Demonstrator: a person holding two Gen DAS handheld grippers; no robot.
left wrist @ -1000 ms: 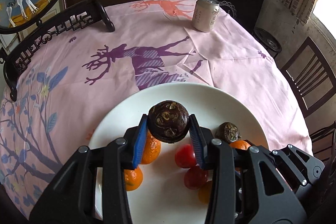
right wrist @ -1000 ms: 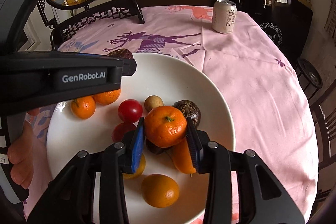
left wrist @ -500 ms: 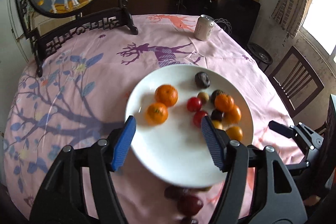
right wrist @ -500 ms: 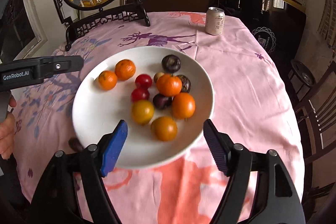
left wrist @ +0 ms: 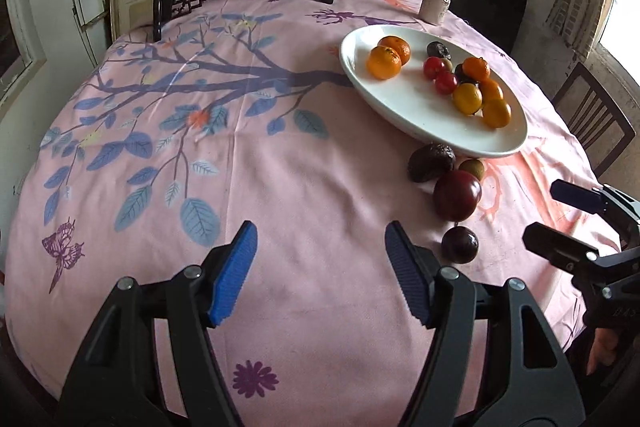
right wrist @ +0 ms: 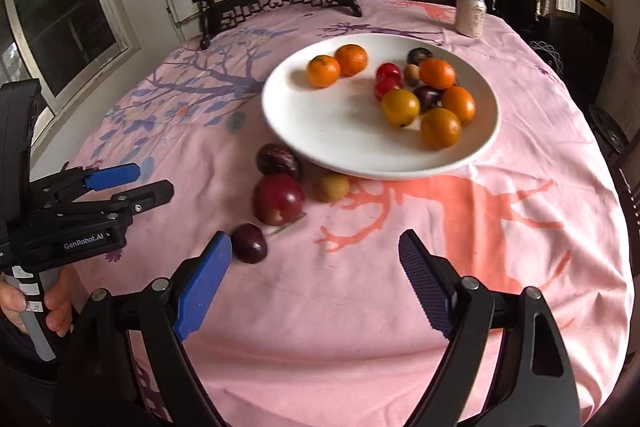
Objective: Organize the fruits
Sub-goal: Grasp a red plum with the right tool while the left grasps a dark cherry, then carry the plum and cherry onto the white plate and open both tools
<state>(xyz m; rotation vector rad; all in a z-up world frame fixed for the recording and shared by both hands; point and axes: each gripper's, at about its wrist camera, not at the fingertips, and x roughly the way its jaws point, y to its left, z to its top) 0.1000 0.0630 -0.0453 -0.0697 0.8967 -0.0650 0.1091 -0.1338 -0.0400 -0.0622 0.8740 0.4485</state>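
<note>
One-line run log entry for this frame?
left tongs: open, empty | right tongs: open, empty | plate: fruit on it | tablecloth: four fruits beside plate

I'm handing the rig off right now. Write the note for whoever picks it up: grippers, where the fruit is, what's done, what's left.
Left gripper: open, empty, jaws just opened, over bare tablecloth.
Right gripper: open, empty, jaws just opened wider, near the table's front edge.
On the white plate: oranges, small red fruits and dark ones.
Off the plate, on the cloth at its near rim: wrinkled dark fruit, large red plum, small tan fruit, small dark plum.
Left: those four, probably onto the plate.
</note>
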